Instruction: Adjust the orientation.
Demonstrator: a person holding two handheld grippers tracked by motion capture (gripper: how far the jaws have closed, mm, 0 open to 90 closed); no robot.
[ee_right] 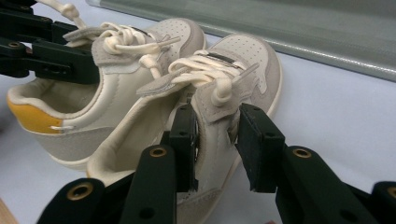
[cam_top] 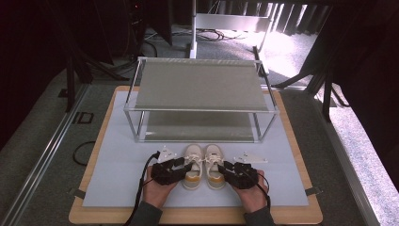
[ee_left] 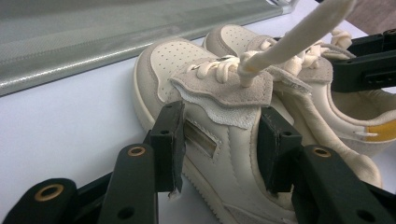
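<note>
A pair of small cream shoes with yellow heels stands side by side, toes toward the rack, near the front of the white mat (cam_top: 117, 169). My left gripper (cam_top: 188, 165) (ee_left: 222, 144) comes in from the left, and its pads clamp the side wall of the left shoe (cam_top: 193, 173) (ee_left: 219, 88) just below the laces. My right gripper (cam_top: 225, 165) (ee_right: 215, 140) comes in from the right with its pads against the side wall of the right shoe (cam_top: 215, 173) (ee_right: 243, 60). Both shoes rest on the mat. A hand holds each gripper at the table's front edge.
A two-tier metal rack (cam_top: 200, 84) with grey shelves stands just behind the shoes, its lower shelf (cam_top: 197, 126) at mat level. The mat lies on a wooden board (cam_top: 94, 214). Cables trail from both grippers toward the front.
</note>
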